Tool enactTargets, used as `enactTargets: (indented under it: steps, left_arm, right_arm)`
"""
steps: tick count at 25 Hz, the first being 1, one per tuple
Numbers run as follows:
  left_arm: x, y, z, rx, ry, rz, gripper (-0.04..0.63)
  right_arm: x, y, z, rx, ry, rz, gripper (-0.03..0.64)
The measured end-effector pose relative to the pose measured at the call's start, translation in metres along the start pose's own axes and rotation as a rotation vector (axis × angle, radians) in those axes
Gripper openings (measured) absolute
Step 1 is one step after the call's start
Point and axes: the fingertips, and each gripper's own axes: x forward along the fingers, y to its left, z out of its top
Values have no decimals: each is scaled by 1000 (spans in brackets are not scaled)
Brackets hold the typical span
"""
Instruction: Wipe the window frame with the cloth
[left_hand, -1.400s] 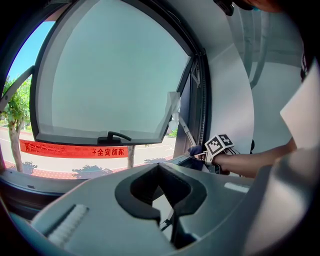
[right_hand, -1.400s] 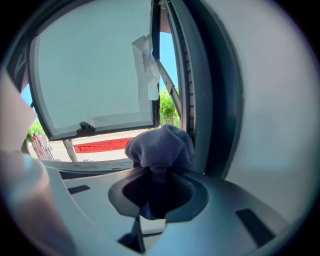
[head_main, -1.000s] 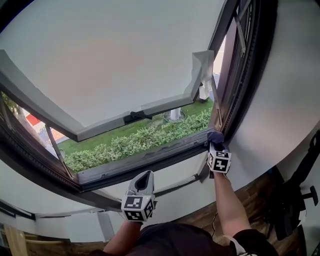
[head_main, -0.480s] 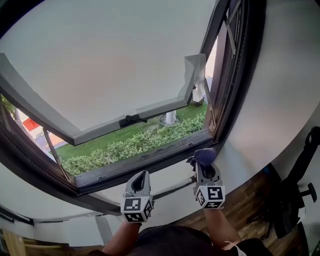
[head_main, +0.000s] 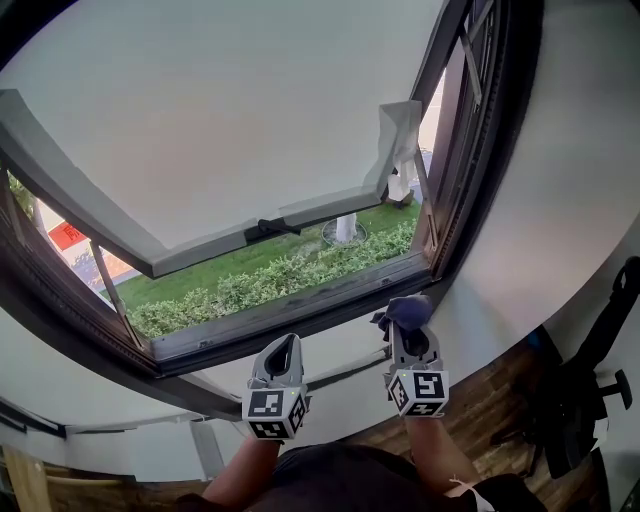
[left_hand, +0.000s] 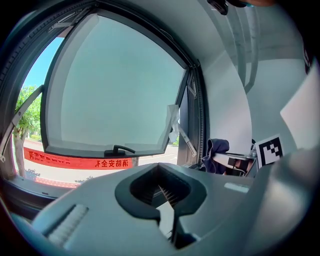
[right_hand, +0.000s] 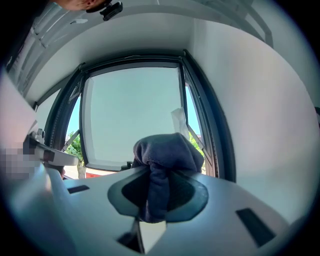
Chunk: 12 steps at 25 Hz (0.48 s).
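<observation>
The dark window frame (head_main: 290, 310) spans the head view, and its frosted sash (head_main: 220, 120) is swung outward. A dark blue cloth (head_main: 405, 312) bunches out of my right gripper (head_main: 406, 330), which is shut on it and hovers just below the frame's lower right corner, apart from the bottom rail. In the right gripper view the cloth (right_hand: 165, 155) bulges between the jaws of that gripper (right_hand: 155, 200). My left gripper (head_main: 284, 352) is shut on nothing, below the middle of the rail. The left gripper view shows its closed jaws (left_hand: 161, 175) and the cloth (left_hand: 216, 150) off to the right.
The sash handle (head_main: 270, 228) sits on the sash's lower edge, and torn white film (head_main: 400, 130) hangs at its right corner. A hedge (head_main: 280, 280) and lawn lie outside. Below the window is white wall (head_main: 340, 345). A black stand (head_main: 590, 400) occupies the wooden floor at right.
My right gripper, with the cloth, has drawn back from the frame's lower right corner, down and towards me. The left gripper has stayed in place.
</observation>
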Motion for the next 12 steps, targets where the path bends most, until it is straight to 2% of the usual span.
enactTargets:
  steps: [12]
  left_arm:
    - [-15,1,-1,17,6,2,9]
  right_arm:
    - [2,21,7,-12,-9,47,67]
